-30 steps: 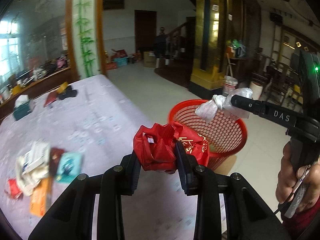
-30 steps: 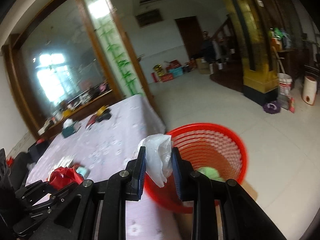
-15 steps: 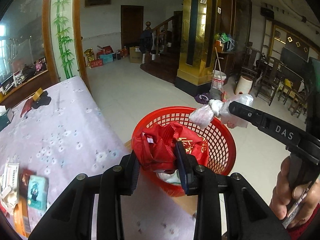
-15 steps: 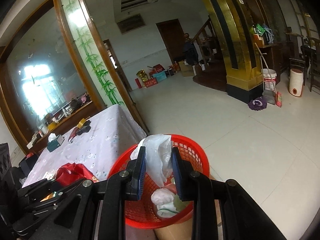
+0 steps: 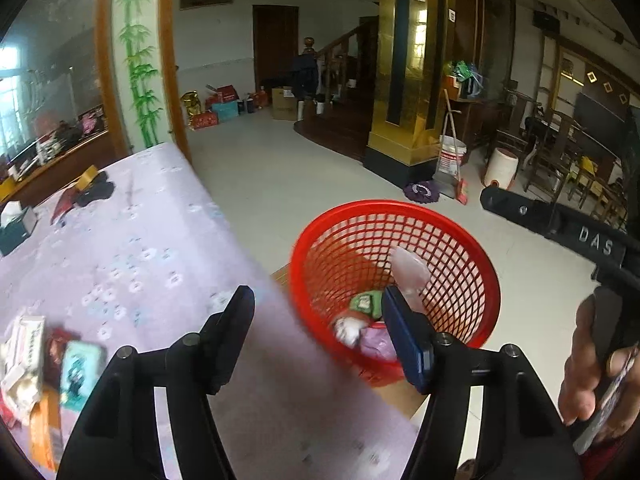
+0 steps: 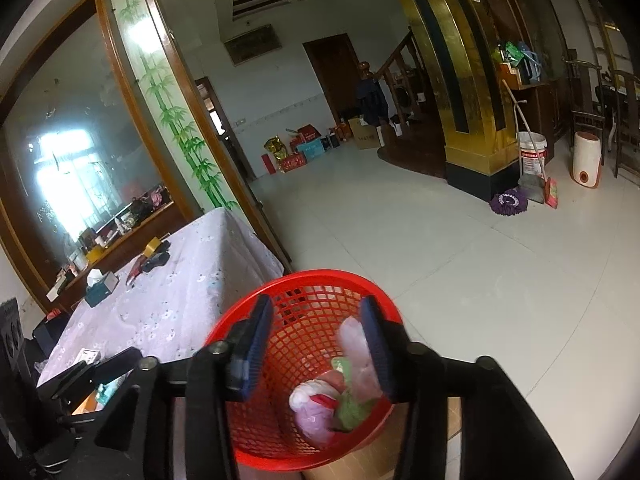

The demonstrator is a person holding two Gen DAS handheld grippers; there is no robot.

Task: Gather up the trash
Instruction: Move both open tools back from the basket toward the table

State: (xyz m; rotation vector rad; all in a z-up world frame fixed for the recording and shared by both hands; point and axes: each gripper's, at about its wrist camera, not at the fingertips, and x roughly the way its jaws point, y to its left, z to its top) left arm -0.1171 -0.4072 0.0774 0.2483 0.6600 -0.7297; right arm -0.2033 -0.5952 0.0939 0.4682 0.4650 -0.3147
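**A:** Why is the red basket (image 6: pixel 308 364) parked right at the edge of the cloth-covered surface (image 5: pixel 132 248)?

**B:** Probably so trash only needs a short carry. Both tongs hang above its mouth for that reason.

**A:** And their state?

**B:** The left tongs (image 5: pixel 320 312) have just been opening and stand apart, nothing between them. The right tongs (image 6: pixel 316 340) have also just been opening; the pale plastic bag (image 6: pixel 356 356) slips free beside one pad, blurred, seemingly falling onto the trash inside.

**A:** Anything left?

**B:** Wrappers and cartons (image 5: pixel 44 364) lie on the surface's near corner.
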